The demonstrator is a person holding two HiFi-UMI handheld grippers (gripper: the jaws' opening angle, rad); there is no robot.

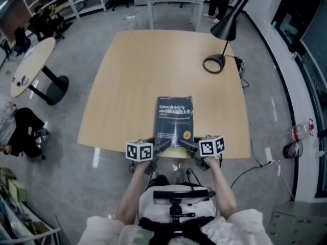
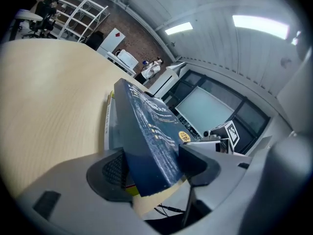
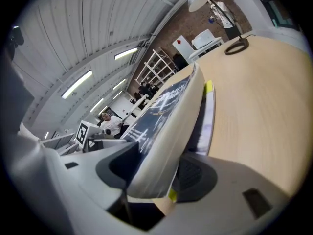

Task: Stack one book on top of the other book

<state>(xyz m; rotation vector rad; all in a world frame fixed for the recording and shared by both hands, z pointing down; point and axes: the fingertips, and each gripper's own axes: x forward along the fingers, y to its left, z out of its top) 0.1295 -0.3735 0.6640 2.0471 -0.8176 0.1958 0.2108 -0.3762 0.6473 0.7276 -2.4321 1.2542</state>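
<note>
Our left claw (image 1: 164,145) and right claw (image 1: 185,145) each clamp a near corner of the blue book (image 1: 174,117), above a second book (image 2: 108,126) at the desk's (image 1: 127,70) near edge.

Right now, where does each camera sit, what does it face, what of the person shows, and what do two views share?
Head view: on the person's head, facing steeply down at the table; forearms, left gripper, right gripper show.
Left gripper view: on the left gripper, along its jaws, clamped on the dark blue book.
Right gripper view: on the right gripper, same book, other side.
Shared: the book; each gripper view shows the other gripper.
</note>
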